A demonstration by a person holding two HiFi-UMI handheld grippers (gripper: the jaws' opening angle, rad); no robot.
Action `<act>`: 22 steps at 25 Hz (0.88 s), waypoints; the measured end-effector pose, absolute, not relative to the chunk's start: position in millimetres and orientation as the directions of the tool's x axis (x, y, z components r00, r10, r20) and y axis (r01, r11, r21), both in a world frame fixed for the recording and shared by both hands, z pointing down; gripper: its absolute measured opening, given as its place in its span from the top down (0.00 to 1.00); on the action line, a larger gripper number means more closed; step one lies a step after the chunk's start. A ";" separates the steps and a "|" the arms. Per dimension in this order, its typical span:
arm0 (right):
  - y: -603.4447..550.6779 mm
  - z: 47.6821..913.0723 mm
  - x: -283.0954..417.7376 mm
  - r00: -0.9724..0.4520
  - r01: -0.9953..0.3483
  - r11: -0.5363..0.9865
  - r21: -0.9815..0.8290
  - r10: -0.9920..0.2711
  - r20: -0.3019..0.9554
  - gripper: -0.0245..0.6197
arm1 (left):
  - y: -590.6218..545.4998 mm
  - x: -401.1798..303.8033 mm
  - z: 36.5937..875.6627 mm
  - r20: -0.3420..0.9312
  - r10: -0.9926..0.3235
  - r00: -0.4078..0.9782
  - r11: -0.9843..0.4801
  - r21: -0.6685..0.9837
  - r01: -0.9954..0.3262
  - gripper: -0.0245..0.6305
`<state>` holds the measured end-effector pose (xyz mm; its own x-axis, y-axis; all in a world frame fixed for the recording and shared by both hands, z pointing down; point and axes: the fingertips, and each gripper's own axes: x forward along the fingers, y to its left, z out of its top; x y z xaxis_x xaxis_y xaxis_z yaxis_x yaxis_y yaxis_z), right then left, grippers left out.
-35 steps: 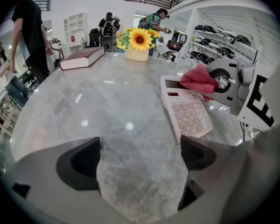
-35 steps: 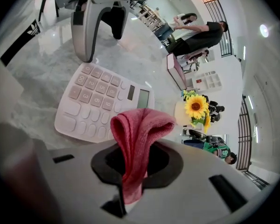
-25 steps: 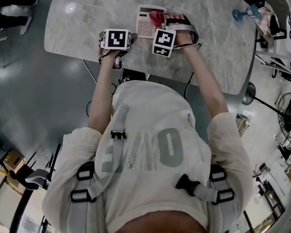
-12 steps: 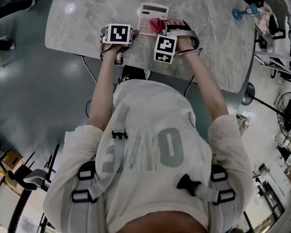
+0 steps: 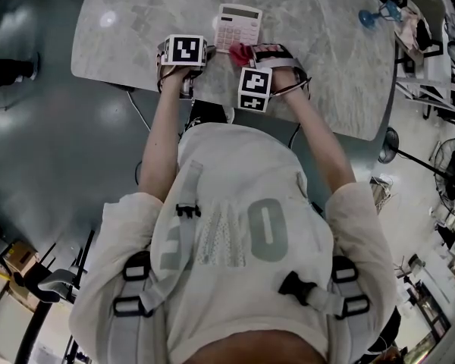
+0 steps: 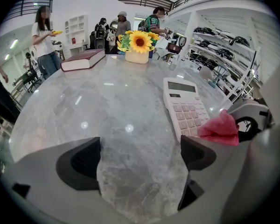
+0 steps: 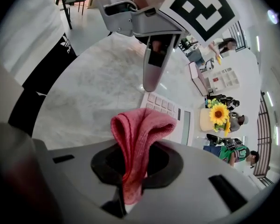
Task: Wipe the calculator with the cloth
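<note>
Two handheld grippers are seen above the near edge of the grey marble-patterned table [image 5: 326,44], one per hand.

- On the left gripper [image 6: 137,157] the jaws are spread wide. Nothing is held; only bare tabletop is seen in the gap.
- On the right gripper [image 7: 135,164] the jaws are closed tight on the pink-red folded cloth [image 7: 137,129]. A looped fold is seen sticking out past the jaw tips.
- The white flat desktop calculator [image 5: 239,27] is laid flat on the table, display end away from the person. It is placed just beyond the two grippers and to the right of the left gripper's jaws.
- The cloth's free fold is seen at the calculator's near right corner and overlaps the keys there in the left gripper view. Actual contact cannot be confirmed.
- The left gripper is held just beside the calculator's left edge, apart from it.

Further back on the table, a dark red hardcover book [image 6: 83,59] and a pale pot of sunflowers [image 6: 139,45] are seen, well apart from the calculator. A blue stemmed glass object [image 5: 373,20] is seen near the table's right edge.
</note>
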<state>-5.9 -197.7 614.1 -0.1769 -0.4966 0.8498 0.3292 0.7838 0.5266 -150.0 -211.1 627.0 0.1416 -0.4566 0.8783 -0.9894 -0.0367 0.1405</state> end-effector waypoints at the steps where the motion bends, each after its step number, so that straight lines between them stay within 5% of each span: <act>1: -195.5 614.9 -5.9 -0.177 0.332 0.786 0.522 -0.492 0.852 0.88 | -211.2 -150.3 626.9 0.880 -0.455 0.139 -0.034 0.139 -0.990 0.17; 15: -188.6 615.5 -5.5 -0.186 0.355 0.785 0.508 -0.474 0.861 0.88 | -213.5 -148.7 624.4 0.874 -0.464 0.141 -0.042 0.137 -0.990 0.17; 22: -236.3 583.2 -18.4 -0.233 0.252 0.781 0.572 -0.524 0.819 0.88 | -213.2 -146.5 626.0 0.878 -0.456 0.144 -0.043 0.140 -0.989 0.17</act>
<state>-18.4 -236.3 583.2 -0.2334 -0.5245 0.8188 0.2516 0.7808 0.5718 -146.5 -213.2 626.0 0.1443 -0.4557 0.8783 -0.9892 -0.0433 0.1400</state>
